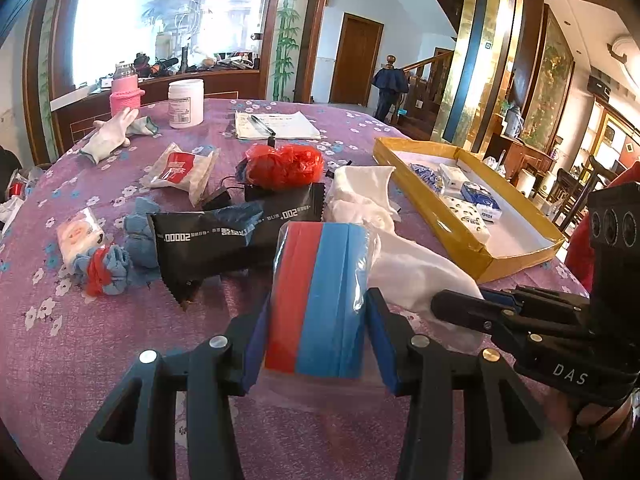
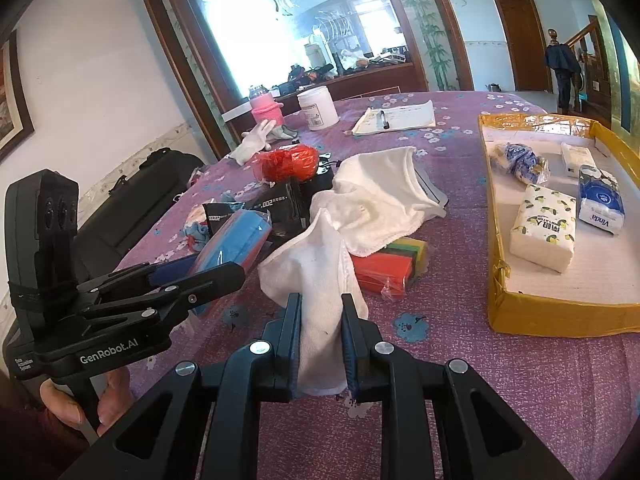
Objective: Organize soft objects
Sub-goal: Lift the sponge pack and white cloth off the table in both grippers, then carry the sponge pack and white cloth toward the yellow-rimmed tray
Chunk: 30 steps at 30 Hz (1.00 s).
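Left gripper (image 1: pixel 316 320) fingers pinched the wrapped red-and-blue sponge pack (image 1: pixel 318 292) and right gripper (image 2: pixel 320 336) fingers pinched the white cloth (image 2: pixel 316 276) off the near bench (image 2: pixel 520 380), likely bound for the yellow tray (image 2: pixel 496 280) far right.

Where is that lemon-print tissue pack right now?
In the right wrist view, the lemon-print tissue pack lies inside the yellow cardboard tray on the right, beside the blue Vinda pack.

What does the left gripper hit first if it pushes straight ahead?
Likely the black foil snack bag, just past the red-and-blue wrapped sponge pack held in the left gripper's jaws; the crumpled white cloth lies close too. Depth is unclear.
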Motion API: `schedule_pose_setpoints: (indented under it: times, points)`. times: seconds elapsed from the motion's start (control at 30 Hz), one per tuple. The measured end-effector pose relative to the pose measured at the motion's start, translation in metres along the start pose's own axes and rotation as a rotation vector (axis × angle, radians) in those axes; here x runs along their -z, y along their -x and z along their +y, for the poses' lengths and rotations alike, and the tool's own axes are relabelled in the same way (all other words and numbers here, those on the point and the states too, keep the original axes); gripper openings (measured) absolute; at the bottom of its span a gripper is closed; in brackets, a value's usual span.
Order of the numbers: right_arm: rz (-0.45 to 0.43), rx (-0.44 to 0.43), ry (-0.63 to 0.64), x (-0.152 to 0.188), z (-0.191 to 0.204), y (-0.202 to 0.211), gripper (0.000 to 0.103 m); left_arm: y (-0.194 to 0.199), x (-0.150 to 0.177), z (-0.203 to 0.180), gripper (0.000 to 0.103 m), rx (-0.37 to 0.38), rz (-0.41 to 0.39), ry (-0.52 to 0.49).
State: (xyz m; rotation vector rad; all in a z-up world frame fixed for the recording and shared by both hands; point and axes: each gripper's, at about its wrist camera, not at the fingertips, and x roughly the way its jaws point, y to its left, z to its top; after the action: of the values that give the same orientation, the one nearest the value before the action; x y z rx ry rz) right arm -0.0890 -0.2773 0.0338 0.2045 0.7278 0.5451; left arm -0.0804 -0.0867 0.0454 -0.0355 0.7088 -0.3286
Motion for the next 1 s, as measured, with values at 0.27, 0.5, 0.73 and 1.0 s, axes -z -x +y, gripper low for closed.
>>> schedule_pose_setpoints:
  times: [0.27,0.5,0.73,1.0]
  points:
    - [0.005,-0.003,0.004,0.000,0.001,-0.001,0.020,0.001,0.000,0.001,0.045,0.008,-0.007,0.006]
    - [0.002,0.005,0.001,-0.001,0.001,-0.002,0.020,0.000,0.001,0.002,0.045,0.007,-0.011,0.010]
    - [-0.031,0.025,-0.011,0.001,-0.001,0.006,0.020,0.003,0.003,0.001,0.045,-0.004,-0.019,0.002]
    - [-0.058,0.055,-0.016,-0.002,-0.001,0.026,0.020,0.005,0.001,0.001,0.045,-0.005,-0.030,0.005]
